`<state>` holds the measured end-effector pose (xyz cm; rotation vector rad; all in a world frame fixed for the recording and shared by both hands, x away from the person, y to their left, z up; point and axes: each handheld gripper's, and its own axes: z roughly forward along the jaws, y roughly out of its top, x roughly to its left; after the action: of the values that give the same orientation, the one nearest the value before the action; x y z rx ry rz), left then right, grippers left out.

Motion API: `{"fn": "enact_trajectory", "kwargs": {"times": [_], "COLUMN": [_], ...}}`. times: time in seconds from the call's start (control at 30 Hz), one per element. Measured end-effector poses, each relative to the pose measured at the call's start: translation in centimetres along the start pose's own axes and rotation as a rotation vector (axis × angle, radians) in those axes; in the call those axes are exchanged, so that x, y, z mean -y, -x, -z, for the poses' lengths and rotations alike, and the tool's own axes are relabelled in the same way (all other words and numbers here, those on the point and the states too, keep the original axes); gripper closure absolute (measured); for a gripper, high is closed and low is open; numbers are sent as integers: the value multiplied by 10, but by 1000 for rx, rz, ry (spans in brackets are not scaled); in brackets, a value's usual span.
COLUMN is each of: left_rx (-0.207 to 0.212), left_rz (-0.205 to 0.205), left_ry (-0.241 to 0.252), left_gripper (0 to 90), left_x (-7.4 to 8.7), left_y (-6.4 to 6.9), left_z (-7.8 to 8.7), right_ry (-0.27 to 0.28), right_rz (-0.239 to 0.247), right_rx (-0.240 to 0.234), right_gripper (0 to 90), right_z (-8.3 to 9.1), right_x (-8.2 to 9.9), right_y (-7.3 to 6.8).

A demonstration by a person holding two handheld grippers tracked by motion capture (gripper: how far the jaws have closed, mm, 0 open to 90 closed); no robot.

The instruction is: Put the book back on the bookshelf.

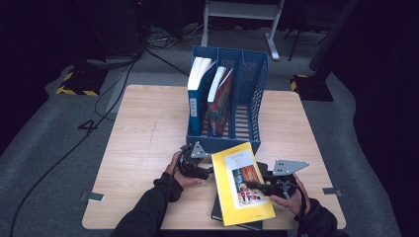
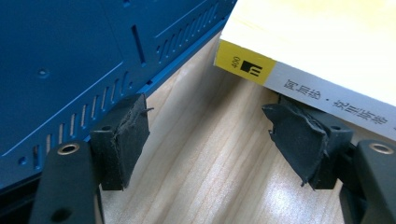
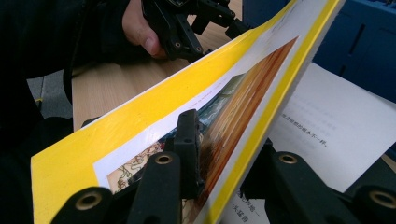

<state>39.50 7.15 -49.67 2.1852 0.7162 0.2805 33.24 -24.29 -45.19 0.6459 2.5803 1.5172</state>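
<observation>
Yellow book (image 1: 242, 182) was clamped at its right edge by the right gripper (image 1: 264, 187), lifted for filing in the blue rack (image 1: 225, 143), while the left gripper (image 1: 200, 170), jaws apart, waited beside its spine.

Person is wearing black long sleeves (image 1: 148, 207), entering at the frame's bottom edge. Both grippers, left gripper (image 1: 193, 165) and right gripper (image 1: 269, 186), are showing black bodies, grey three-cornered top plates, brass-ringed screw holes, frayed black pads (image 2: 128, 135).
</observation>
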Motion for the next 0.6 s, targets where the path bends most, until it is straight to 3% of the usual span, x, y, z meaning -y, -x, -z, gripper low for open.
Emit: {"fn": "enact_trajectory", "kwargs": {"times": [0.27, 0.43, 0.6], "left_rx": [9, 16, 42], "left_rz": [-9, -6, 4], "left_ry": [54, 118, 198], "left_gripper": [330, 381, 477], "left_x": [-5, -12, -22], "left_y": [2, 6, 9], "left_z": [10, 20, 31], "right_ry": [31, 50, 60], "right_rz": [17, 35, 63], "right_rx": [-20, -42, -35], "right_gripper": [732, 729, 726], "right_z": [6, 14, 22], "right_x": [-2, -4, -9], "right_y": [-1, -3, -5]}}
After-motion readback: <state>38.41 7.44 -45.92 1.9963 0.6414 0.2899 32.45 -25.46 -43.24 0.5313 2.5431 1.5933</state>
